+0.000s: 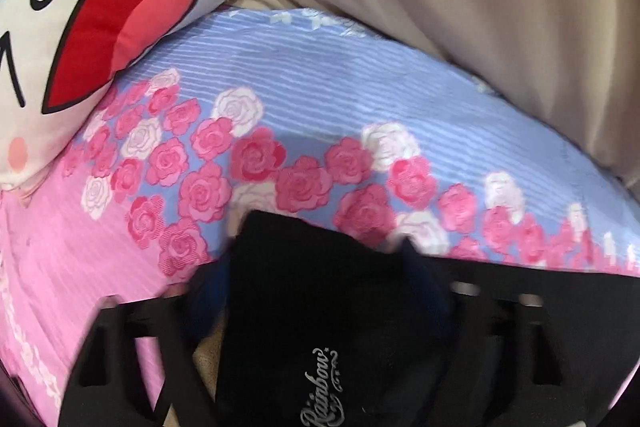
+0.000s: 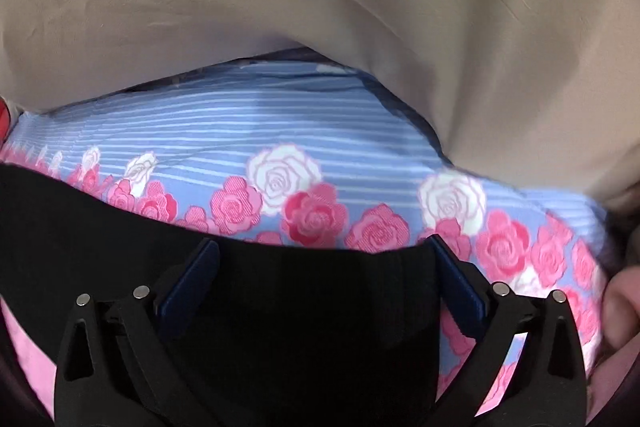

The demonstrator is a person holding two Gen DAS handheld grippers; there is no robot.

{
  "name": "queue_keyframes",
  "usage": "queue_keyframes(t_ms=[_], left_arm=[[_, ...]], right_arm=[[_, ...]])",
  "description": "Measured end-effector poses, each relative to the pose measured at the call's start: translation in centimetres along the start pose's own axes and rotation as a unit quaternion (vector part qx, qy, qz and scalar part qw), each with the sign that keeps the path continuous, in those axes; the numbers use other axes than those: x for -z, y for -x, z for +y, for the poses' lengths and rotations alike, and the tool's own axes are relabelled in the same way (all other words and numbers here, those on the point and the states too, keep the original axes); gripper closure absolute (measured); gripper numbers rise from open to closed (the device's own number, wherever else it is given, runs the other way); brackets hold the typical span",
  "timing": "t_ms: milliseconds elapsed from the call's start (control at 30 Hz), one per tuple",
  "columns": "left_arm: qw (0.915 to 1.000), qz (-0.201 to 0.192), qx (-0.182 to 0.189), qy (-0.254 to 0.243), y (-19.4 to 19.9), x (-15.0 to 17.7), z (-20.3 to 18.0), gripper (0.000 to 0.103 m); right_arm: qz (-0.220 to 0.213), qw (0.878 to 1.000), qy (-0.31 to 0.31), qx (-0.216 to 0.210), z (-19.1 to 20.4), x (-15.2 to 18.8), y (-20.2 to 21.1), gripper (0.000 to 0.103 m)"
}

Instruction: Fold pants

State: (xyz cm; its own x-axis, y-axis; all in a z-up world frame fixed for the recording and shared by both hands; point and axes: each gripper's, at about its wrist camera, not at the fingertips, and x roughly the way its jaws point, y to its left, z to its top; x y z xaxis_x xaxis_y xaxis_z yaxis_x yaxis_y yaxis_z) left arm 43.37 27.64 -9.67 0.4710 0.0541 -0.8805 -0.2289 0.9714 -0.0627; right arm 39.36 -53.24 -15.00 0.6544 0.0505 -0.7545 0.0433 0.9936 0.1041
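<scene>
The black pants (image 1: pixel 320 307) lie on a bedsheet with pink and white roses (image 1: pixel 280 131). In the left wrist view a corner of the pants with a silver "Rainbow" logo (image 1: pixel 322 387) lies between the fingers of my left gripper (image 1: pixel 320 255); the view is blurred, so the jaw state is unclear. In the right wrist view the pants (image 2: pixel 312 307) stretch from the left edge to between the blue-padded fingers (image 2: pixel 192 275) of my right gripper (image 2: pixel 324 251), whose jaws stand wide apart with the pants' edge between them.
A white cartoon pillow with a red mouth (image 1: pixel 80 27) lies at the left. A beige blanket (image 2: pixel 320 7) covers the far side of the bed and also shows in the left wrist view (image 1: pixel 480 7). A fingertip (image 2: pixel 620 311) shows at the right edge.
</scene>
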Motion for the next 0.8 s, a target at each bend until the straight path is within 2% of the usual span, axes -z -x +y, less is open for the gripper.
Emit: queue_keyframes(t_ms=[33,67,100,133,233,333,400,433,467,567,633,733,800], left_arm=[[0.9998,0.006,0.017,0.000,0.3,0.0,0.0,0.074],[0.9992,0.016,0.038,0.004,0.5,0.0,0.0,0.079],[0.9989,0.018,0.043,0.003,0.8,0.1,-0.3,0.085],[0.9991,0.014,0.040,-0.009,1.3,0.3,-0.7,0.086],[0.9986,-0.019,0.044,-0.023,4.0,0.9,-1.6,0.088],[0.9965,-0.049,0.067,-0.012,7.3,1.3,-1.1,0.088],[0.9940,-0.072,0.081,-0.013,10.3,1.9,-0.8,0.088],[0.9932,-0.077,0.086,-0.014,11.4,2.3,-0.9,0.088],[0.9916,-0.086,0.095,-0.017,12.9,2.8,-0.7,0.088],[0.9854,-0.119,0.117,-0.032,17.1,5.6,-0.1,0.088],[0.9823,-0.126,0.134,-0.036,19.4,7.9,0.6,0.088],[0.9798,-0.128,0.147,-0.042,21.2,10.8,1.6,0.088],[0.9801,-0.121,0.149,-0.049,21.3,12.3,1.5,0.088]], right_arm=[[-0.006,1.000,-0.017,0.001,-0.3,-0.3,0.0,0.010],[-0.012,1.000,-0.022,0.008,-0.7,-0.5,0.3,0.032],[-0.014,0.999,-0.029,0.010,-0.9,-0.7,0.4,0.048],[-0.013,0.999,-0.046,0.001,-1.5,-0.6,0.8,0.077],[-0.026,0.999,-0.039,-0.002,-0.6,-0.5,2.3,0.083],[-0.068,0.997,-0.038,-0.008,0.6,-0.4,5.8,0.084],[-0.096,0.995,-0.035,-0.012,0.9,0.0,9.1,0.084],[-0.115,0.993,-0.028,-0.013,1.1,0.3,11.3,0.089],[-0.128,0.991,-0.026,-0.010,0.8,1.3,13.3,0.098],[-0.179,0.984,-0.017,-0.009,0.3,4.4,20.5,0.100],[-0.186,0.982,-0.019,-0.004,-1.2,6.5,24.0,0.100],[-0.144,0.988,-0.049,0.000,-2.2,8.7,25.2,0.098],[-0.129,0.990,-0.049,-0.006,-1.4,10.1,25.9,0.087]])
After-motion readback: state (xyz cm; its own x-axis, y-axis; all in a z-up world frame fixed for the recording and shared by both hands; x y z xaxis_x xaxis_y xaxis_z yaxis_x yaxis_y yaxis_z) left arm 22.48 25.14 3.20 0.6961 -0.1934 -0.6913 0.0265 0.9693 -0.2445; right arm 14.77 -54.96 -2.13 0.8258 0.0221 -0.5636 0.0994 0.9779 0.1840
